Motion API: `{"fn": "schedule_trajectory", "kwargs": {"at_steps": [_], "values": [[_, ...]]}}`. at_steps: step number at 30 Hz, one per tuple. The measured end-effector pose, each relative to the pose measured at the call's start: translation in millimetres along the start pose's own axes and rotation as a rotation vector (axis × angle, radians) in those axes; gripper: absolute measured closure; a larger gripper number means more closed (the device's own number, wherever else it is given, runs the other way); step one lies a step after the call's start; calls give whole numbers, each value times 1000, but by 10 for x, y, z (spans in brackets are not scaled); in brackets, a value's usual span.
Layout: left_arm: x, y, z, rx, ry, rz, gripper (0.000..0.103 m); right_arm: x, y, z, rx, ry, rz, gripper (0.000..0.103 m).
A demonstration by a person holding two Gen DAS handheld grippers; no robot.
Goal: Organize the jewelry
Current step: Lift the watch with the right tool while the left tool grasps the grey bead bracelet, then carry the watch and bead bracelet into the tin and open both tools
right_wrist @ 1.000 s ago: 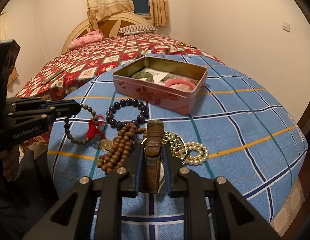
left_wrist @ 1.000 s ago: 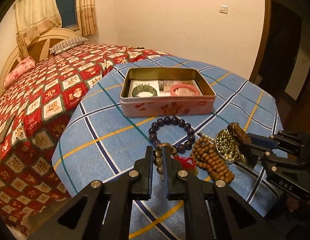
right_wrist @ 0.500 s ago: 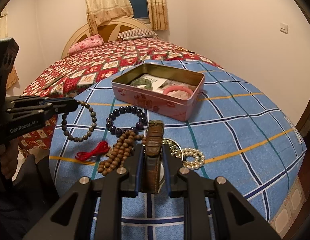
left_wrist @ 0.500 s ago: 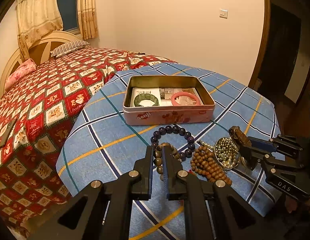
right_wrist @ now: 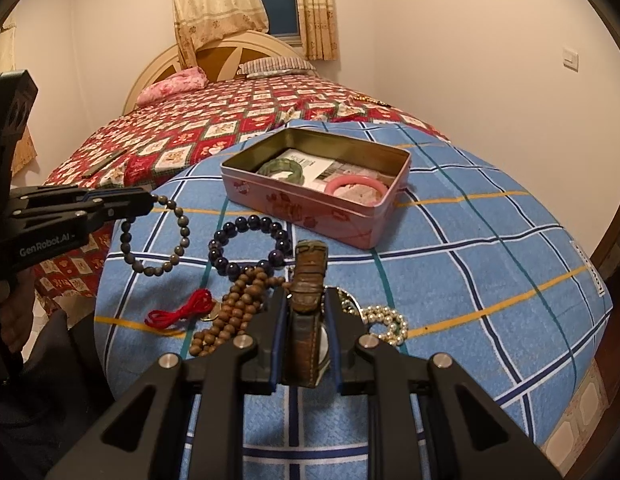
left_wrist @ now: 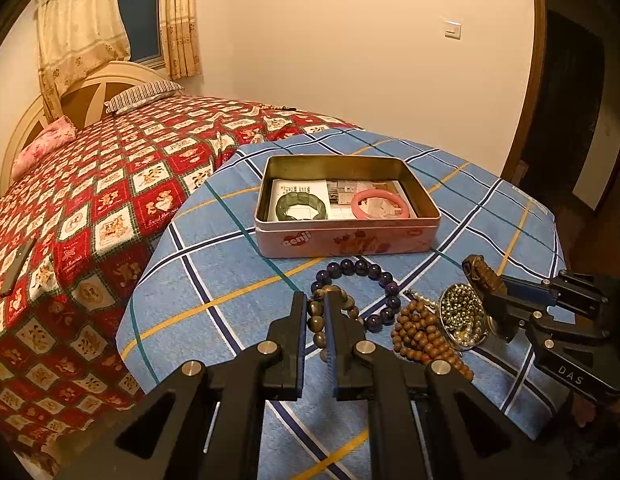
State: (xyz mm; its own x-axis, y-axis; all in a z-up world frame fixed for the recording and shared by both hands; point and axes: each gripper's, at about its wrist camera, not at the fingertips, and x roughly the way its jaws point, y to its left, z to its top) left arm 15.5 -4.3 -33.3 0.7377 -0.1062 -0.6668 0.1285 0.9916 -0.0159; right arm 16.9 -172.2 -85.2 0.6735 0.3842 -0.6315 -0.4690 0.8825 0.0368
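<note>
Left gripper clamped on grey bead bracelet raised over blue checked cloth, right gripper gripping brown watch strap, purple bracelet and wooden beads beneath, open pink tin beyond.

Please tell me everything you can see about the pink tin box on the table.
The pink tin box is a shallow rectangular metal tin with rounded corners, no lid on it, and a golden inside. Its outer wall bears red flower prints and a red logo. It stands flat on the blue checked tablecloth, beyond the loose bead bracelets. Printed paper lines its floor; on that lie a green bracelet on the left in the left wrist view and a pink bangle on the right. Neither gripper touches it.
</note>
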Motion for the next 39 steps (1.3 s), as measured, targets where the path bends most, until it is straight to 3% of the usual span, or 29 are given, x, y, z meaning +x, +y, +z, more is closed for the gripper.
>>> {"fn": "schedule_trajectory", "kwargs": {"at_steps": [12,39], "values": [[22,51,253,5,-34,-17,95,112,-24,210,-36,3,-10,82],[272,77,918,61,-104,18,95,392,-76,912,-101,-21,-24,82]]}}
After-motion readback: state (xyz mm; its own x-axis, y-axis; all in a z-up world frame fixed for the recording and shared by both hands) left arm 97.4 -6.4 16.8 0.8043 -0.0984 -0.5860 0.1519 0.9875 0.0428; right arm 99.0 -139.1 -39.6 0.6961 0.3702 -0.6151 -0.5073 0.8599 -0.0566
